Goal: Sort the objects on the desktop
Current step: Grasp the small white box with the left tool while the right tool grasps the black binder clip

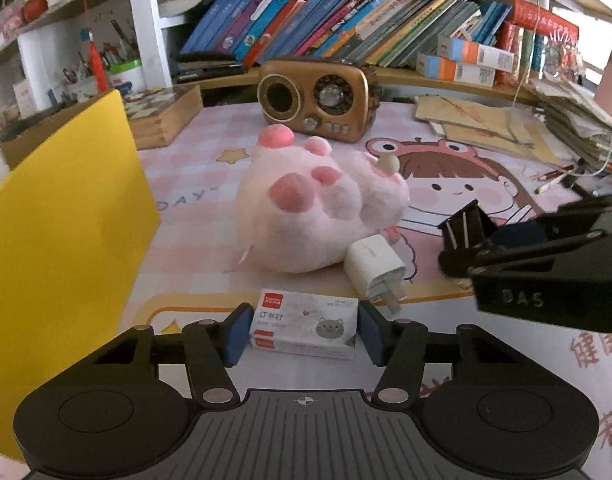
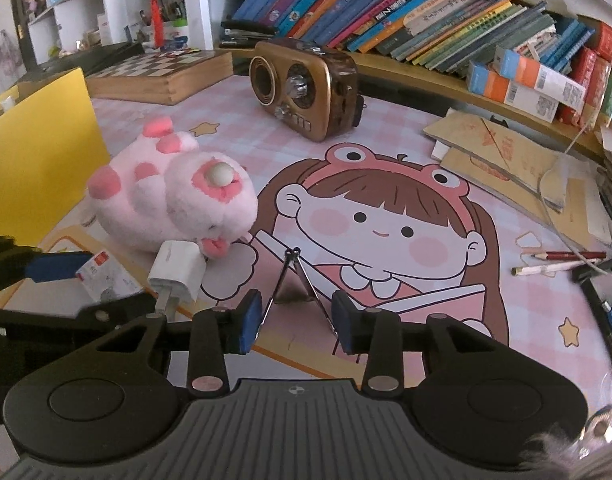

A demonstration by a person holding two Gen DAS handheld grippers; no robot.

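Desk [image 2: 241,120] under pink cartoon mat carries one plush pig [image 1: 314,204], one white charger plug [image 1: 376,270], one staple box [image 1: 303,326], one black binder clip [image 1: 464,226], one brown retro radio [image 1: 318,98], two pencils [image 2: 562,262]. Left claw [image 1: 301,334] straddles staple box near desk's front edge, pads at both ends, seemingly touching though contact is hard to confirm. Right claw [image 2: 295,320] is clamped on binder clip's wire handles, clip standing on mat. Yellow box [image 1: 61,216] at left.
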